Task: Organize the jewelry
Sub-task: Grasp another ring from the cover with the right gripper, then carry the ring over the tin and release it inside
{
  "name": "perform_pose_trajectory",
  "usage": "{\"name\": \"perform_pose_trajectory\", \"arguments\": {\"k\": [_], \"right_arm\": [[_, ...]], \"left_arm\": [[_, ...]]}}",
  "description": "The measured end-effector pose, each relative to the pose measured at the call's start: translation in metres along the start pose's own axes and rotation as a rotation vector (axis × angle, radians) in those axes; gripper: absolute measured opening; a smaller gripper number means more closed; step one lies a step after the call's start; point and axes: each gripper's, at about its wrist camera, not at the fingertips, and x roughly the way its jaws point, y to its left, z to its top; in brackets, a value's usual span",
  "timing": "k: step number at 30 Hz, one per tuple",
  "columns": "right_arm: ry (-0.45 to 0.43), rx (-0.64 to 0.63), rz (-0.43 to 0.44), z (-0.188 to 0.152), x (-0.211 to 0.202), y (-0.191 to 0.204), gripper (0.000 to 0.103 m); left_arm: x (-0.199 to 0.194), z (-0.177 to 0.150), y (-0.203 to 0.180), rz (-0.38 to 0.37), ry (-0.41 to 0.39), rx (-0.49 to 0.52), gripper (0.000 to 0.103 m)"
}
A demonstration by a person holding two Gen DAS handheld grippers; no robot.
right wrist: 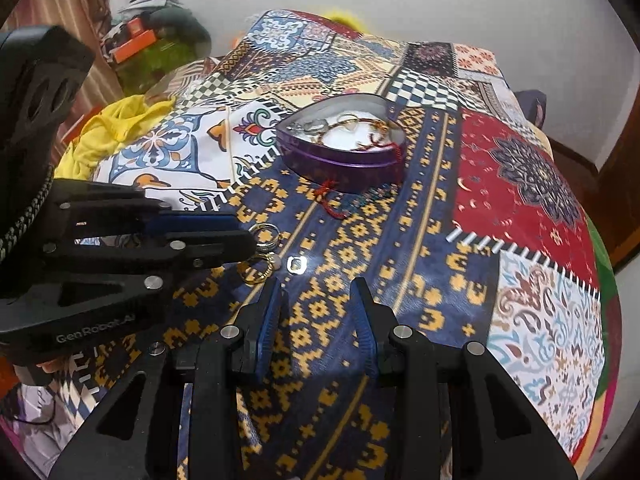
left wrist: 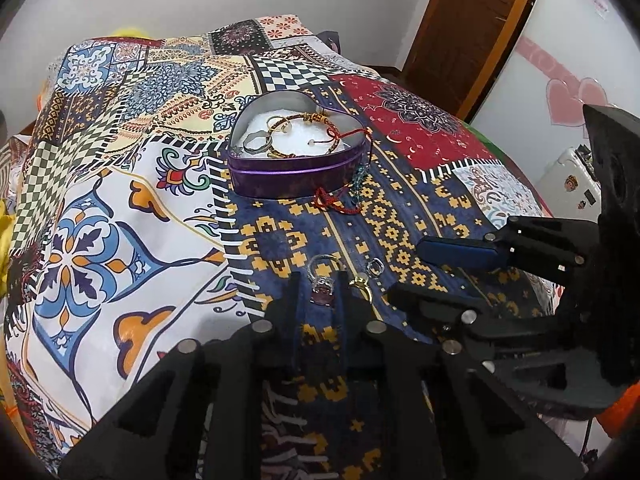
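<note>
A purple heart-shaped tin (left wrist: 256, 178) (right wrist: 332, 168) stands open on the patterned cloth, holding rings and cord bracelets on white padding. A red cord bracelet (left wrist: 334, 202) (right wrist: 334, 202) and a teal bead strand (left wrist: 357, 178) hang over its rim onto the cloth. My left gripper (left wrist: 318, 280) (right wrist: 250, 240) is open around a silver ring with a purple stone (left wrist: 323, 282). A gold ring (left wrist: 362, 283) (right wrist: 260, 272) and a small square silver ring (left wrist: 375, 267) (right wrist: 296, 264) lie beside it. My right gripper (right wrist: 316, 290) (left wrist: 404, 268) is open and empty, just behind the square ring.
The patchwork tablecloth (left wrist: 120, 184) (right wrist: 520, 216) covers the whole table. Yellow fabric (right wrist: 116, 132) and clutter (right wrist: 152, 52) lie beyond the left edge in the right wrist view. A wooden door frame (left wrist: 472, 28) and a white appliance (left wrist: 576, 40) stand at the right.
</note>
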Motion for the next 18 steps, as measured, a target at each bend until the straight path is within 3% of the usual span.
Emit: {"name": "perform_pose_trajectory", "arguments": {"k": [11, 18], "right_arm": [[-0.002, -0.049, 0.006, 0.009, 0.013, 0.009, 0.010], [-0.008, -0.017, 0.007, 0.010, 0.010, 0.006, 0.009]], "left_arm": [[-0.004, -0.001, 0.002, 0.011, -0.038, -0.015, 0.010], [-0.015, 0.001, 0.002, 0.012, -0.064, -0.014, 0.010]]}}
